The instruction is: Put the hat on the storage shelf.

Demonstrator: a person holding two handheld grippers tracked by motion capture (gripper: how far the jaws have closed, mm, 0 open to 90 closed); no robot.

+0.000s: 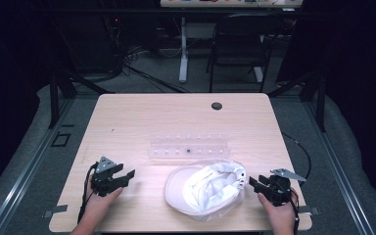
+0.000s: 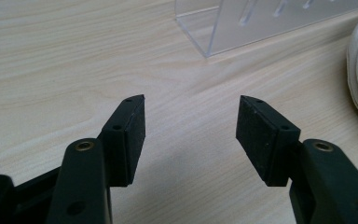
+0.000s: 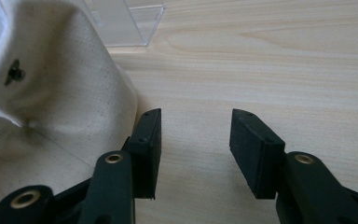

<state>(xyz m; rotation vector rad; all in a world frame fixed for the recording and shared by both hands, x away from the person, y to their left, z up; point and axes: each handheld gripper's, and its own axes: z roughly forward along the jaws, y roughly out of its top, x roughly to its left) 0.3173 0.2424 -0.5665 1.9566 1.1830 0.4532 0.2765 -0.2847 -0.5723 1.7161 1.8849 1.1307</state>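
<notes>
Item: white cloth cap (image 1: pixel 206 190), upside down on the near half of the pale wooden desk (image 1: pixel 142 117), brim toward the left, crown lining bunched upward. Soft, light, floppy by the look of it; likely to sag if lifted by one edge. The stiffer brim or the rim band seems the best purchase.

Left gripper (image 1: pixel 126 177): fingers spread, empty, well apart from the cap.

Right gripper (image 1: pixel 250 182): fingers spread, empty, just beside the cap's rim.

Behind: clear acrylic rack (image 1: pixel 188 147).

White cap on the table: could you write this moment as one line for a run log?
white cap: upside down on table | left hand-held gripper: open, apart from cap | right hand-held gripper: open, beside cap edge | clear rack: behind cap
</notes>
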